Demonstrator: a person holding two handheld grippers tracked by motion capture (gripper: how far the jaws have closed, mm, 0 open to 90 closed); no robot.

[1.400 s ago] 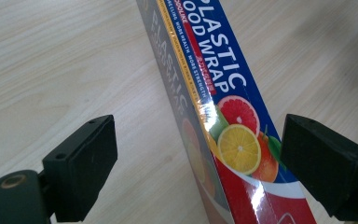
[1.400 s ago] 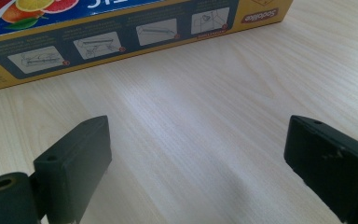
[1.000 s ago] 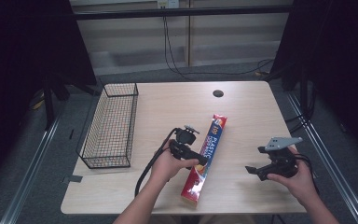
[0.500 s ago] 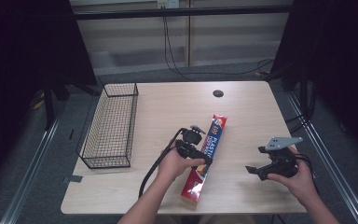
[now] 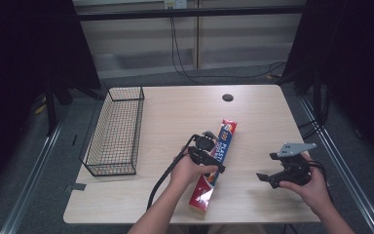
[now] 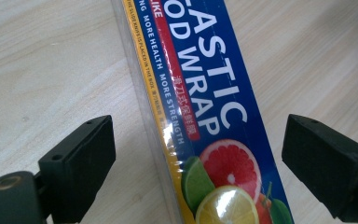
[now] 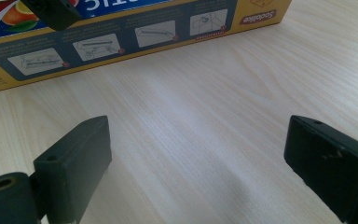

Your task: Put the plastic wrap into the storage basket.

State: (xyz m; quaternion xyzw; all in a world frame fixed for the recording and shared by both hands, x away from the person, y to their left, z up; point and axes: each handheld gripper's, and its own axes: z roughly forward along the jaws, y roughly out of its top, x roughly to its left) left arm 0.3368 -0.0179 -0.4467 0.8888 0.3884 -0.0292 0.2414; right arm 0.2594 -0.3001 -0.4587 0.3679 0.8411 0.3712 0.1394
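over the plastic wrap box [image 5: 213,165] the left gripper [image 6: 193,154] hangs unclenched, jaws astride it without touching. the right gripper [image 7: 196,158] is spread wide over bare table [image 5: 175,112].

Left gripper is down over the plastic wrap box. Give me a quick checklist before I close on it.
1. Left gripper jaws open, wider than the box: ok.
2. Plastic wrap box between the jaws: ok, though nearer one jaw.
3. Pads touching the box: not yet.
4. Box flat on the table: ok.
5. Right gripper open and apart from the box: ok.
6. Wire basket upright at the left table edge: ok.
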